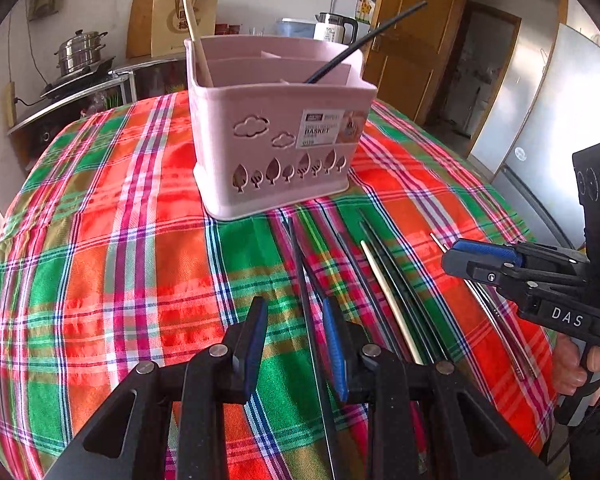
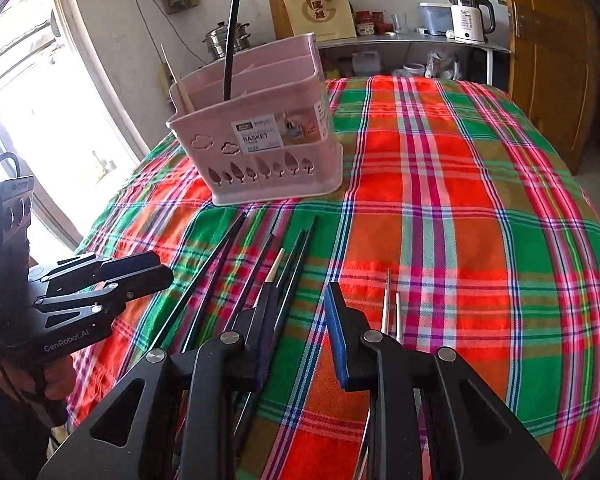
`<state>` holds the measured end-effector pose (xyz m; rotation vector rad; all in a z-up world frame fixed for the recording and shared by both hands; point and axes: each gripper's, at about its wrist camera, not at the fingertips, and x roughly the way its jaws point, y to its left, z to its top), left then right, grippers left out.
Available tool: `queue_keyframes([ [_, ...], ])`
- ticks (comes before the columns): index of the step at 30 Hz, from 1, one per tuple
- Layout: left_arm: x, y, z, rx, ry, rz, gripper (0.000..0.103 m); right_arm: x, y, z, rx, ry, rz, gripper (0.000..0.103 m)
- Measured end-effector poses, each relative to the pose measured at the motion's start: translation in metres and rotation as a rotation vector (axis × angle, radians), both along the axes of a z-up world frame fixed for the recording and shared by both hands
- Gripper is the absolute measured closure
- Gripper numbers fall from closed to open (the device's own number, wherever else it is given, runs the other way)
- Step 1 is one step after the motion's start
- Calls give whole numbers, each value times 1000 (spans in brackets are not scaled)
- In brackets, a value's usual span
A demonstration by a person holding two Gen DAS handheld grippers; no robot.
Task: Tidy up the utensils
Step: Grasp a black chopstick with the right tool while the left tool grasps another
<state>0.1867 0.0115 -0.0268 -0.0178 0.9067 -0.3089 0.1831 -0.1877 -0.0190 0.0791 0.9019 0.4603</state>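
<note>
Left wrist view, left gripper (image 1: 296, 332) parted, right gripper (image 2: 300, 320) parted, chopsticks (image 1: 392, 300) cut off beneath fingers.

Basket (image 1: 276, 128) pink with cloud and tree cutouts. Tabletop (image 2: 460, 208) cloth plaid: red, green, orange. Chopsticks (image 1: 388, 276) mostly black, one pale wood.

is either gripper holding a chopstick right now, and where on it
Nothing is held. The left hand-held gripper and right hand-held gripper are both open above the chopsticks lying on the tablecloth.
</note>
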Motion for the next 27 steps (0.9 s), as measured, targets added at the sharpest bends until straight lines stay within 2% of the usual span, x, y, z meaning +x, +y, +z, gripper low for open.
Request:
queue_keyframes([
  [10,12,-8,-20,76,51,10,75,8,11,-19,-36,43,12,78],
  [15,13,-5,-20,78,38,31,76,14,16,-25,-64,56,8,82],
  [27,20,9,-19,84,56,101,79,23,29,-25,-113,49,16,83],
])
